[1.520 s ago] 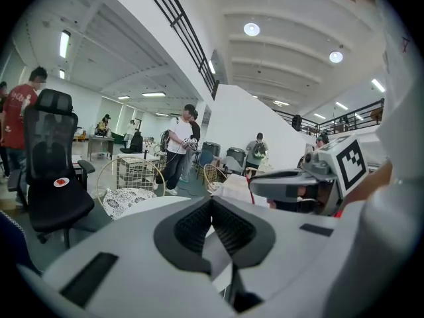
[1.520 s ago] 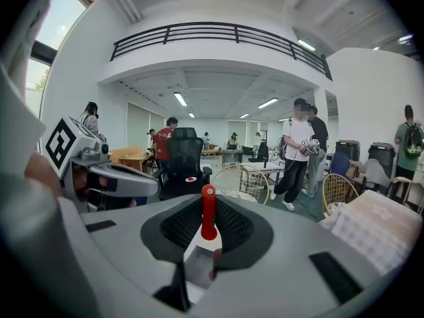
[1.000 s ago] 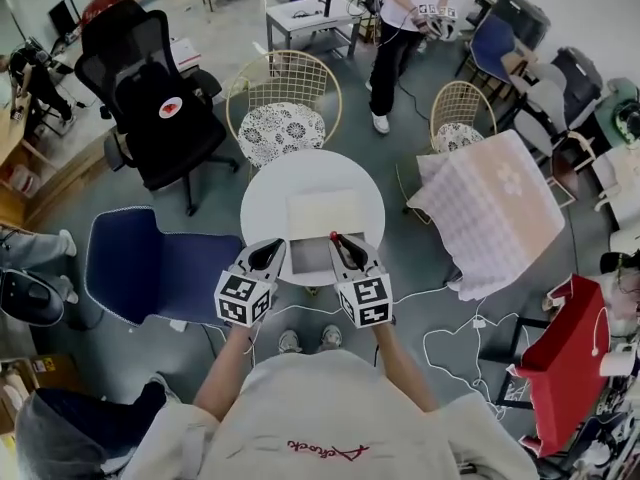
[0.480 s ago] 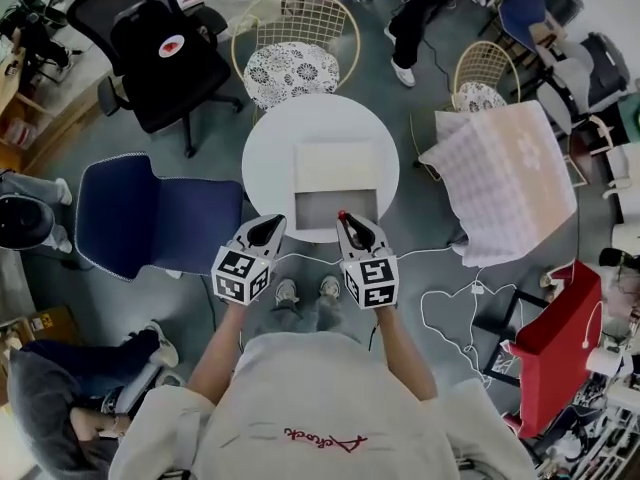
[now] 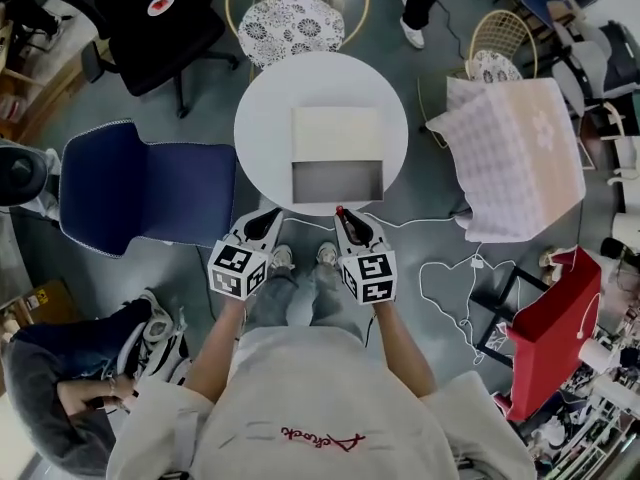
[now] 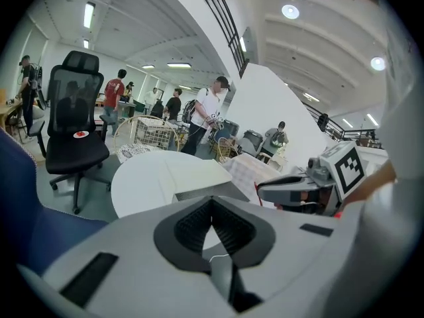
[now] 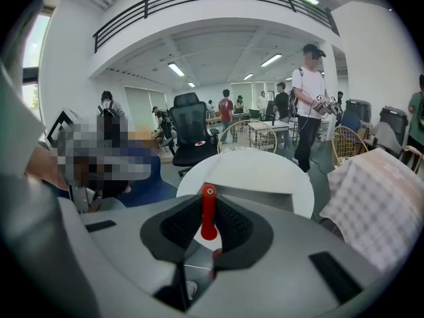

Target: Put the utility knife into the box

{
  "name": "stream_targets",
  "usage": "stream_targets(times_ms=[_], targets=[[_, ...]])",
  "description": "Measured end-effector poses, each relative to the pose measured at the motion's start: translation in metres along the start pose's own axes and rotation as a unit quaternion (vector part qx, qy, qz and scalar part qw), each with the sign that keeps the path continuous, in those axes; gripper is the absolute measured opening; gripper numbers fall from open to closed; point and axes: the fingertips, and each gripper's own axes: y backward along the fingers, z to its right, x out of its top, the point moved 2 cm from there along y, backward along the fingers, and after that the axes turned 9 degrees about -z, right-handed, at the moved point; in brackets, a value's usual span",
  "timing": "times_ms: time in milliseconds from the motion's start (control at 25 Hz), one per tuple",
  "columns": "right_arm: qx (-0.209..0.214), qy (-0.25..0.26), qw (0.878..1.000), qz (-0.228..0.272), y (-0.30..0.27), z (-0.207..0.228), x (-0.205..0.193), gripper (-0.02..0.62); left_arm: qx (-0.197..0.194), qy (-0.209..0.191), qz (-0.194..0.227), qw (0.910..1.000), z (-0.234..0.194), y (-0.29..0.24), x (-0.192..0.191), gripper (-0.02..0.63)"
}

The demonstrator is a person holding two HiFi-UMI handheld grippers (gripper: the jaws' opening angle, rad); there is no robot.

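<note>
An open box with its pale lid folded back sits on the round white table. My right gripper hovers at the table's near rim, just short of the box, shut on a red utility knife. In the right gripper view the knife stands upright between the dark pads, pointing toward the box. My left gripper hangs beside it to the left, jaws together with nothing in them. In the left gripper view the pads meet at their tips, and the right gripper shows at the right.
A blue chair stands left of the table, a black office chair and a wire chair behind it. A checked cloth covers something at the right. Cables trail on the floor beside a red object. Several people stand further back.
The table and box have slid up in the head view. Both gripper tips, earlier over the box's near edge, now sit just short of it at the table rim. The knife stays gripped.
</note>
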Motion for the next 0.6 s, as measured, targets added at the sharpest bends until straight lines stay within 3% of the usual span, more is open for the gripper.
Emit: stream_targets(times_ms=[360,600], targets=[[0.016,0.013,0.999,-0.038,-0.012,0.002,-0.029,0.067,-0.004,0.020,-0.021,0.9996,0.011,-0.012,-0.026,0.011],[0.027,0.074,0.995,-0.066,-0.030,0.010,-0.035,0.067,0.000,0.033,-0.017,0.9993,0.014,-0.012,-0.031,0.011]])
